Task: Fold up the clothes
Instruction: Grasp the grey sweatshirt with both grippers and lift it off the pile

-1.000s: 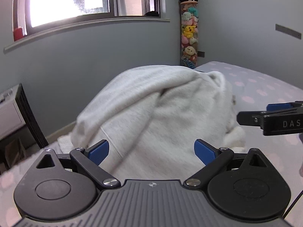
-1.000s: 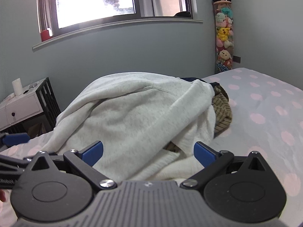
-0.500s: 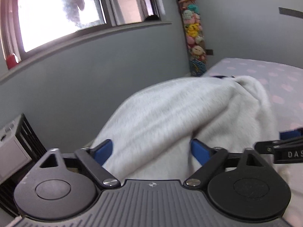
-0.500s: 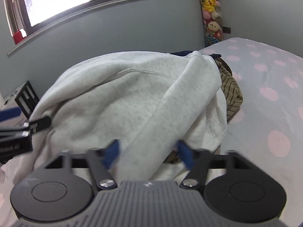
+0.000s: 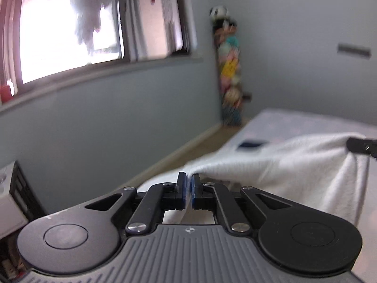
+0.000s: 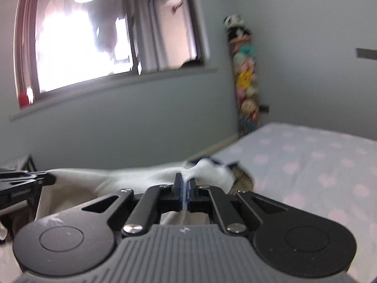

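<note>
Two views, differing: only from the right wrist, a brown striped garment far right under the white sweatshirt on the dotted bed; only from the left, a dark blue item beyond it. Left gripper pinched shut on sweatshirt fabric, right gripper likewise, cloth stretched between them.

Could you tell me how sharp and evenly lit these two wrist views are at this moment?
Left wrist view: window blown out, plush-toy column and white garment motion-smeared, left gripper crisp. Right wrist view: same overexposed window, toys and polka-dot bed soft, right gripper sharp; fisheye bends the sill.
</note>
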